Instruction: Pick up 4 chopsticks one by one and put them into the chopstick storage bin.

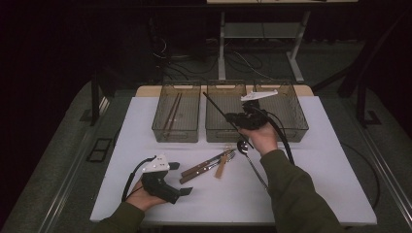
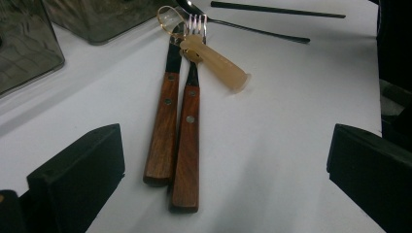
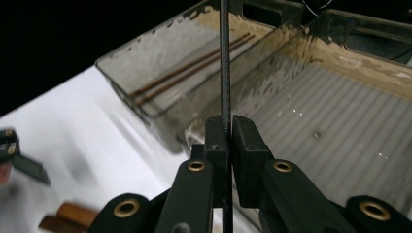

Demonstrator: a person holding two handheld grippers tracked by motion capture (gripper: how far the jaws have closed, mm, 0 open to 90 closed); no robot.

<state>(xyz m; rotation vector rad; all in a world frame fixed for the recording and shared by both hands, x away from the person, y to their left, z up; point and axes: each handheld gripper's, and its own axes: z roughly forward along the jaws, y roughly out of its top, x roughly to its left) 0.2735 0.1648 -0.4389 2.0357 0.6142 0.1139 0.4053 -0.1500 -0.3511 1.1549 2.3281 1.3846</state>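
My right gripper (image 1: 234, 120) hovers over the front of the middle clear bin (image 1: 214, 133), shut on a thin black chopstick (image 1: 216, 107) that slants up toward the back left. In the right gripper view the pads (image 3: 228, 136) pinch the black chopstick (image 3: 225, 58) upright, with the middle bin (image 3: 340, 111) beyond. A pair of brown chopsticks (image 1: 172, 114) lies in the left bin (image 1: 160, 131). My left gripper (image 1: 180, 178) rests at the table's front left, open, with nothing between its jaws (image 2: 223, 165).
A wooden-handled knife (image 2: 163, 126) and fork (image 2: 187, 145) lie side by side ahead of the left gripper, with a pale beige utensil (image 2: 218, 65) across their tips. A dark spoon (image 1: 250, 158) and another black chopstick (image 2: 277, 9) lie nearby. The right bin (image 1: 296, 121) stands behind.
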